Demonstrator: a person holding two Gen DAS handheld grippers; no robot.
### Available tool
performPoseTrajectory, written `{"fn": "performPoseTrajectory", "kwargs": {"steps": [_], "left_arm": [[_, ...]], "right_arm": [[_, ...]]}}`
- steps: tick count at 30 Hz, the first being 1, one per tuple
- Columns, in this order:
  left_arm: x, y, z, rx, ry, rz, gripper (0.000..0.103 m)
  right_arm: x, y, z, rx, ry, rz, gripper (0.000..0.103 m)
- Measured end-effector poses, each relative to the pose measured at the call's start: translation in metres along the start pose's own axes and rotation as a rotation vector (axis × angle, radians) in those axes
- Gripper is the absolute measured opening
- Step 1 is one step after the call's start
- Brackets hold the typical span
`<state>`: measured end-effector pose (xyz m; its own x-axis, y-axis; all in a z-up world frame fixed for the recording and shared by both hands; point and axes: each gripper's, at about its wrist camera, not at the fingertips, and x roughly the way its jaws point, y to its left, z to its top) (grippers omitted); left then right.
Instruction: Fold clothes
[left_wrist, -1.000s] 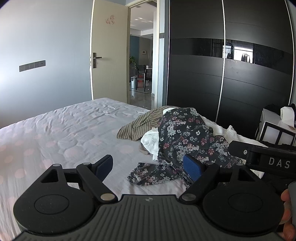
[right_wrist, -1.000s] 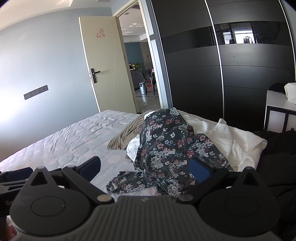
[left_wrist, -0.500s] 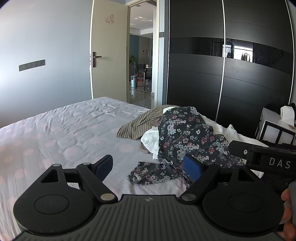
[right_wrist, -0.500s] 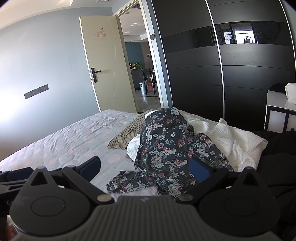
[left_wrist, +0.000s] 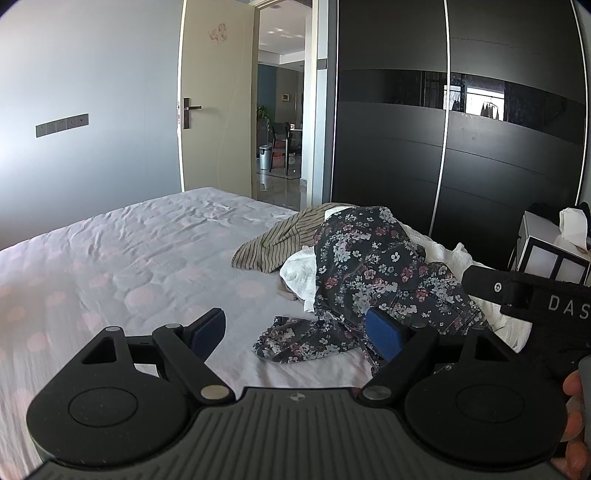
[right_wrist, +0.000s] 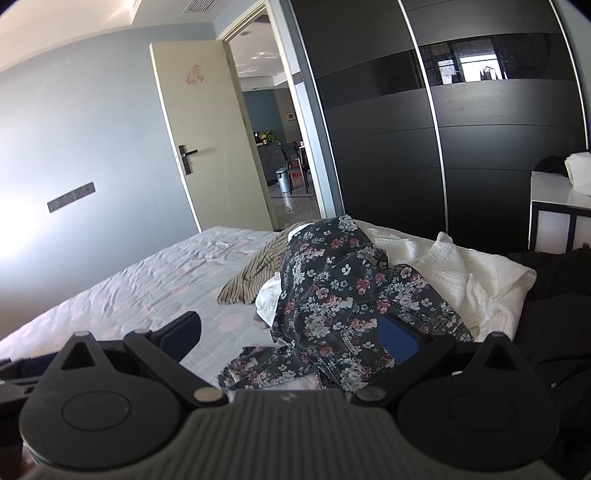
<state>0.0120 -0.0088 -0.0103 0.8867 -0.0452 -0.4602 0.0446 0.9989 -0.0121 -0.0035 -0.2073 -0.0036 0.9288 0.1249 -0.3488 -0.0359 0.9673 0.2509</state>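
Observation:
A pile of clothes lies on the bed's right side. On top is a dark floral garment (left_wrist: 373, 266) (right_wrist: 332, 291), draped over a white textured cloth (left_wrist: 299, 269) (right_wrist: 458, 266) and a beige striped garment (left_wrist: 273, 243) (right_wrist: 255, 273). My left gripper (left_wrist: 295, 330) is open and empty, hovering short of the floral garment's lower end. My right gripper (right_wrist: 291, 334) is open too, with the floral garment just beyond its fingers. The right gripper's body shows at the right edge of the left wrist view, held by a hand (left_wrist: 574, 402).
The bed (left_wrist: 122, 266) has a pale sheet with faint pink dots, bare on its left. A black sliding wardrobe (left_wrist: 443, 140) stands behind the pile. An open door (left_wrist: 218, 110) leads to a hallway. A white nightstand (right_wrist: 557, 218) is at right, dark clothing (right_wrist: 561, 295) below it.
Both views have shifted slightly, the right wrist camera tilting and drawing a little nearer the pile. Both grippers stay open. The clothes have not moved.

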Motion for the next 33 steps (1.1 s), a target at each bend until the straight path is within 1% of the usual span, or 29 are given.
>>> {"fn": "performPoseTrajectory", "kwargs": {"steps": [4, 7, 8, 11, 14, 18, 21, 24, 26, 27, 28, 29, 31, 32, 33], "left_arm": [[0.006, 0.005, 0.002, -0.004, 0.010, -0.006, 0.098], [0.015, 0.015, 0.004, -0.008, 0.024, -0.003, 0.098], [0.020, 0.019, 0.004, -0.007, 0.032, 0.002, 0.098], [0.036, 0.035, 0.005, -0.011, 0.059, 0.024, 0.098], [0.055, 0.053, 0.005, -0.020, 0.089, 0.053, 0.098], [0.084, 0.073, 0.004, -0.020, 0.135, 0.083, 0.098], [0.107, 0.085, 0.003, -0.026, 0.175, 0.107, 0.098], [0.130, 0.096, 0.001, -0.048, 0.212, 0.130, 0.098], [0.143, 0.103, -0.001, -0.062, 0.235, 0.148, 0.098], [0.149, 0.106, -0.003, -0.066, 0.249, 0.157, 0.098], [0.155, 0.108, -0.004, -0.071, 0.264, 0.165, 0.098], [0.161, 0.111, -0.006, -0.075, 0.279, 0.174, 0.098], [0.169, 0.116, -0.009, -0.087, 0.304, 0.186, 0.098], [0.172, 0.118, -0.011, -0.092, 0.315, 0.191, 0.098], [0.175, 0.119, -0.012, -0.096, 0.326, 0.196, 0.098]], "right_arm": [[0.003, 0.001, 0.004, -0.061, -0.018, 0.013, 0.103], [0.018, 0.000, 0.012, -0.154, 0.026, 0.011, 0.103], [0.027, -0.002, 0.014, -0.177, 0.062, 0.017, 0.103], [0.059, -0.015, 0.018, -0.188, 0.175, 0.037, 0.103], [0.095, -0.031, 0.021, -0.160, 0.255, 0.014, 0.103], [0.152, -0.046, 0.030, -0.192, 0.313, -0.037, 0.102], [0.200, -0.061, 0.043, -0.241, 0.325, -0.055, 0.101], [0.253, -0.079, 0.055, -0.270, 0.340, -0.075, 0.094], [0.284, -0.087, 0.059, -0.292, 0.350, -0.088, 0.092], [0.298, -0.090, 0.061, -0.300, 0.356, -0.098, 0.088], [0.313, -0.094, 0.062, -0.308, 0.362, -0.107, 0.083], [0.324, -0.096, 0.062, -0.309, 0.376, -0.108, 0.081], [0.347, -0.100, 0.062, -0.313, 0.404, -0.109, 0.070], [0.356, -0.101, 0.060, -0.325, 0.419, -0.110, 0.067], [0.363, -0.100, 0.058, -0.339, 0.432, -0.108, 0.060]]}}
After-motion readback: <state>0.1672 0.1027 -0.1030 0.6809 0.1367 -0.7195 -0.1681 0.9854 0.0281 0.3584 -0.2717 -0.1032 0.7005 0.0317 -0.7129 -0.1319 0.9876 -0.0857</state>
